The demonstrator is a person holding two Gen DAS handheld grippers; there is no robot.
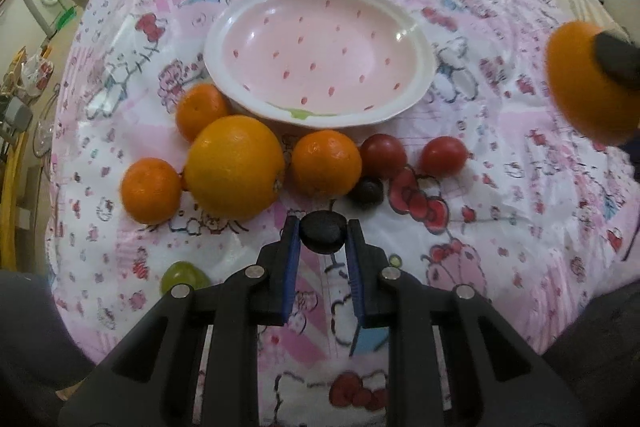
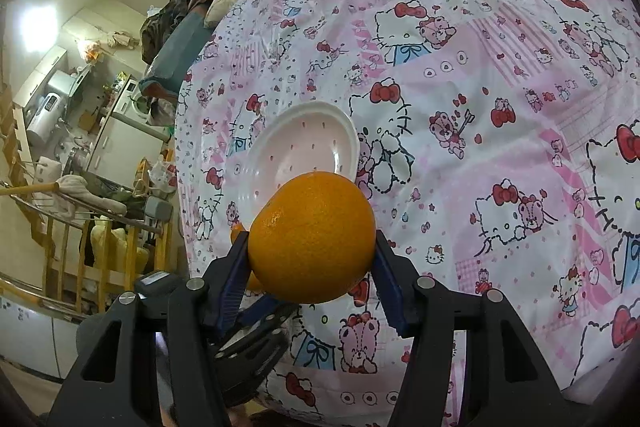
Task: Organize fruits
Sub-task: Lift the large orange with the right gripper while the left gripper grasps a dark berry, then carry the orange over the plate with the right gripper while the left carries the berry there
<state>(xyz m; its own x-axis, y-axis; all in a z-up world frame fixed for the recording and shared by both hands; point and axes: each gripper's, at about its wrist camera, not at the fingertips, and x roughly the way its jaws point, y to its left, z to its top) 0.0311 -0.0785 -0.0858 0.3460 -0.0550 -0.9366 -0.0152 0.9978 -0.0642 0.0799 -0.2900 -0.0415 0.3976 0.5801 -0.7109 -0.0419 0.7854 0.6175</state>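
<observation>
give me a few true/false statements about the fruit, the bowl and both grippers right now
1. The pink bowl is empty. True.
2. The left gripper is shut on a green grape. False: it pinches a small dark fruit; the green grape lies on the cloth.
3. The right gripper holds an orange. True.
4. Two red fruits sit inside the bowl. False: they lie on the cloth in front of it.
</observation>
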